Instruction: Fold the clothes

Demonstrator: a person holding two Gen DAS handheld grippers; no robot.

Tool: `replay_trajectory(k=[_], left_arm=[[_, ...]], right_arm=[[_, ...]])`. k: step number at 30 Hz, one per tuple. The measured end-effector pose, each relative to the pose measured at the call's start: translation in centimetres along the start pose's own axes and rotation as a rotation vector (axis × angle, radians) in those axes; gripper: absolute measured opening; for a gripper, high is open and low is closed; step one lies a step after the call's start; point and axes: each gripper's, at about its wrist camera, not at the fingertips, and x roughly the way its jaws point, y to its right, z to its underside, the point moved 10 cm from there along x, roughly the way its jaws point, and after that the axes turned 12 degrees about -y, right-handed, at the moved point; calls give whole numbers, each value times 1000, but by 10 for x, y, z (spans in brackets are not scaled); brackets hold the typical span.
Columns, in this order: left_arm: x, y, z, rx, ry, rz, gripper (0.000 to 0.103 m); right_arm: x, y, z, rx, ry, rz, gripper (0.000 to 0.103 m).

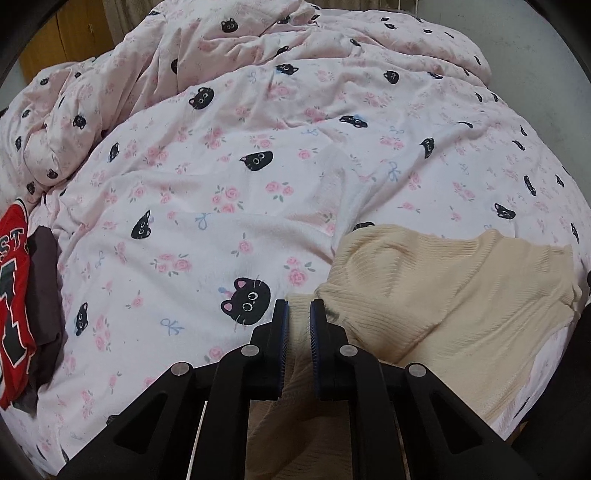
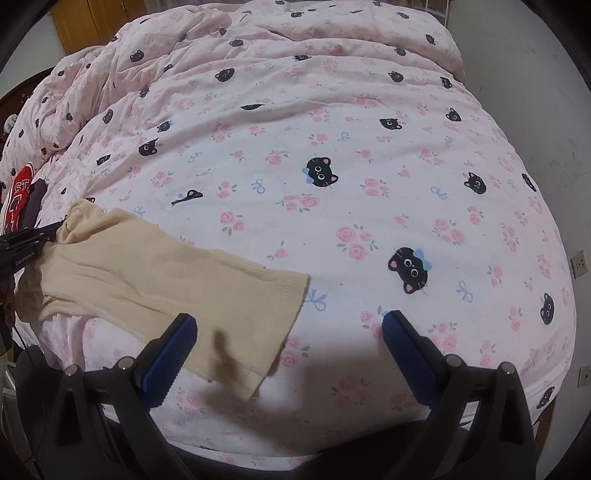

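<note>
A cream ribbed knit garment (image 1: 443,295) lies along the near edge of the bed, on a pink duvet (image 1: 229,206) printed with black cats and roses. My left gripper (image 1: 298,306) is shut on a bunched end of this knit, and cream fabric fills the narrow gap between its blue pads. In the right wrist view the same garment (image 2: 166,273) stretches from the left gripper (image 2: 55,230) at far left to a straight hem at lower centre. My right gripper (image 2: 288,325) stands open just above that hem. Its left finger (image 2: 177,343) is over the cloth, and nothing is held.
A red jersey (image 1: 13,295) with white lettering lies on a dark garment (image 1: 44,295) at the bed's left side. Crumpled duvet folds (image 1: 221,55) pile up at the back. A wooden wardrobe (image 1: 66,33) stands behind. A grey wall with a socket (image 2: 578,264) borders the right.
</note>
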Motion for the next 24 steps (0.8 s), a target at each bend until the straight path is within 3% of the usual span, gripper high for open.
replay_trajectory(k=[12, 24], left_arm=[[7, 6, 3, 18, -12, 24, 15], [-10, 14, 12, 9, 38, 64, 0]], right_arm=[[7, -4, -1, -2, -13, -17, 102], [9, -6, 1, -5, -20, -22, 102]])
